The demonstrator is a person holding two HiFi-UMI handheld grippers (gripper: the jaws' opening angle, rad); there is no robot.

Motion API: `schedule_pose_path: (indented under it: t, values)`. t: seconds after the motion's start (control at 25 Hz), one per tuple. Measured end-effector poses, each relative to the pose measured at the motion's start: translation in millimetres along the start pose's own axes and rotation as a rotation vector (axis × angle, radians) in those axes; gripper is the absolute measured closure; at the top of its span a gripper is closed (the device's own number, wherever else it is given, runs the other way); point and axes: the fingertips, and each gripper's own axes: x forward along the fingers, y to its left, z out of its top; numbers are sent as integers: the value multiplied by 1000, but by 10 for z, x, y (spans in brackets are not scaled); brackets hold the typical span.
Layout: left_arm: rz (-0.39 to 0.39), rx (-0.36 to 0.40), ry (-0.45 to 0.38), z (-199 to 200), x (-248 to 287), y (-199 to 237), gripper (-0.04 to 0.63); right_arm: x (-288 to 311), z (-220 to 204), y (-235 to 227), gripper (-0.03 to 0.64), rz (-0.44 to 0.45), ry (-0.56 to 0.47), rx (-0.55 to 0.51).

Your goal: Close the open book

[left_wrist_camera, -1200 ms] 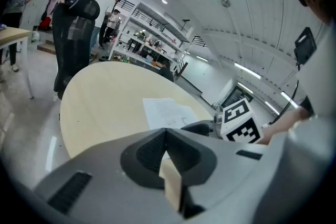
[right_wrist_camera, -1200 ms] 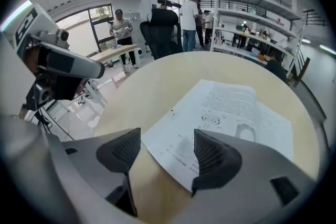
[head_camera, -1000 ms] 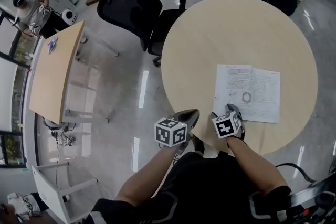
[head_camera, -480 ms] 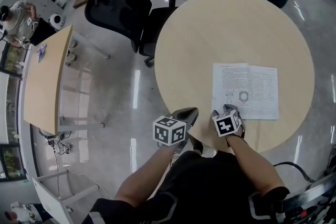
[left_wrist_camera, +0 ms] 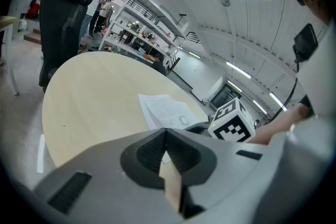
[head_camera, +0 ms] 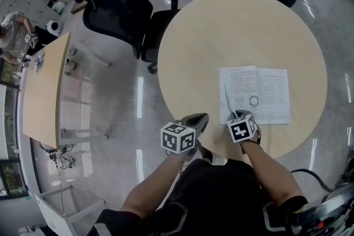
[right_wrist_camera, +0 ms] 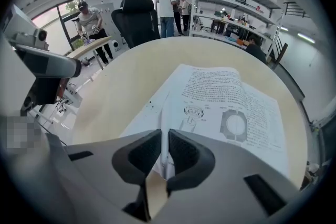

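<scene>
The open book (head_camera: 255, 95) lies on the near right part of the round table (head_camera: 221, 30), white pages of print and diagrams facing up, its left leaf (right_wrist_camera: 164, 113) standing on edge. The right gripper (right_wrist_camera: 165, 136) has just been closing and pinches that leaf, plain only in its own view. The left gripper (left_wrist_camera: 165, 131) hangs beside it, jaws together on nothing
</scene>
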Motion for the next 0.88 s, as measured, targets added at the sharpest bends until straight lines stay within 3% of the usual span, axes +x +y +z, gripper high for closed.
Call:
schedule_pose_path:
  t: [0.16, 0.4, 0.68, 0.88]
  values:
    - [3, 5, -5, 57, 77, 24, 609, -113, 75, -54, 572, 49, -47, 54]
    - [-20, 44, -9, 216, 223, -151, 609, -444, 130, -234, 571, 51, -133, 102]
    - [-64, 89, 1, 314, 514, -527, 609, -907, 60, -772, 571, 7, -249, 192]
    - [-84, 109, 11, 347, 649, -823, 609, -1125, -237, -1355, 563, -74, -281, 299]
